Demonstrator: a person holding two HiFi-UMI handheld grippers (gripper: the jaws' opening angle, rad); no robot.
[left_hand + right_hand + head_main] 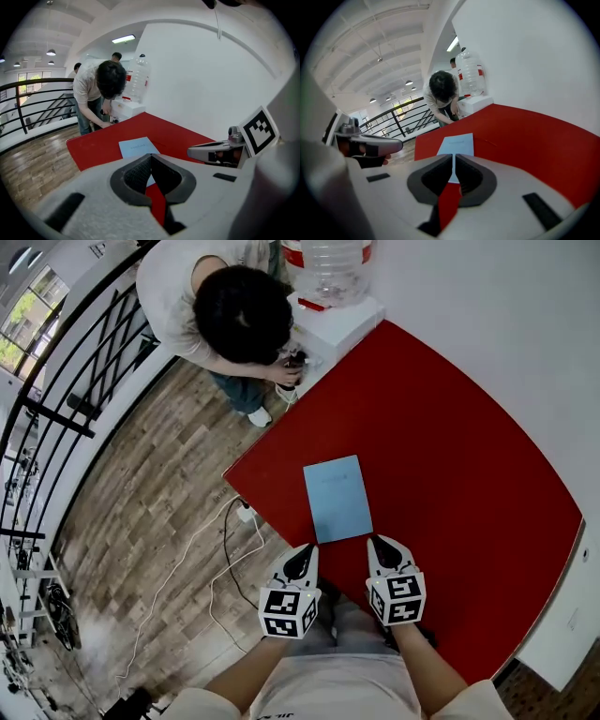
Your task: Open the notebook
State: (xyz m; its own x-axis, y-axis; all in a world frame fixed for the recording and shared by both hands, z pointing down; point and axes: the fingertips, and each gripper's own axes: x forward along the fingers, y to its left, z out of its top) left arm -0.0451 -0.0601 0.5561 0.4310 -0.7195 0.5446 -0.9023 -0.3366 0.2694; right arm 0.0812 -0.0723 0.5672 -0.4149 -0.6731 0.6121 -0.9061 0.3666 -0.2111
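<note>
A closed light-blue notebook (337,498) lies flat on the red table (450,456), close to its near left edge. Both grippers hang just short of the notebook's near edge, not touching it. My left gripper (305,555) is at the near left corner, over the table's edge, shut and empty. My right gripper (379,543) is beside the near right corner, also shut with nothing in it. The left gripper view shows the notebook (137,146) ahead of the closed tips (150,156). In the right gripper view the notebook (457,143) lies ahead of the closed tips (454,156).
A person (230,310) bends over a white cabinet (337,324) with a water bottle (333,268) at the table's far corner. Cables (225,563) trail on the wooden floor to the left. A black railing (66,409) runs further left; a white wall borders the table's right.
</note>
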